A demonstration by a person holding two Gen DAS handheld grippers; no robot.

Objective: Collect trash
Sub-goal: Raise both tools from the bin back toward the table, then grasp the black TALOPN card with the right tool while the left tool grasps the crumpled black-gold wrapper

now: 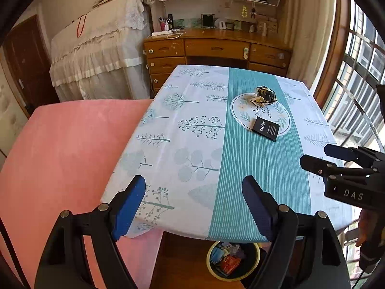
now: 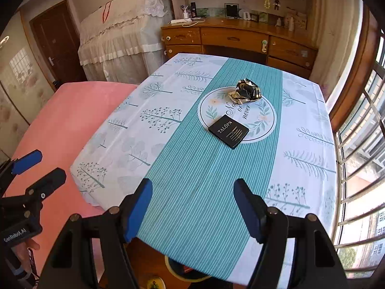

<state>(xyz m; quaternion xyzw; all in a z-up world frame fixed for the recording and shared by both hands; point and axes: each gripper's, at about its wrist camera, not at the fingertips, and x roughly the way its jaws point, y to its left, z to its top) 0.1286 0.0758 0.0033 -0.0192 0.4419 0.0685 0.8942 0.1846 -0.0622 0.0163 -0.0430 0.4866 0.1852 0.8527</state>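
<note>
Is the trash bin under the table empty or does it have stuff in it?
It has stuff in it: colourful wrappers show inside the bin below the table's near edge.

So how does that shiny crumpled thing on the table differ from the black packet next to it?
The crumpled wrapper is a lumpy gold-and-black ball of foil; the black packet is flat, rectangular and matte, with printed lettering. The wrapper sits farther from the tongs, the packet nearer. Both lie on the tablecloth's round emblem, untouched.
</note>
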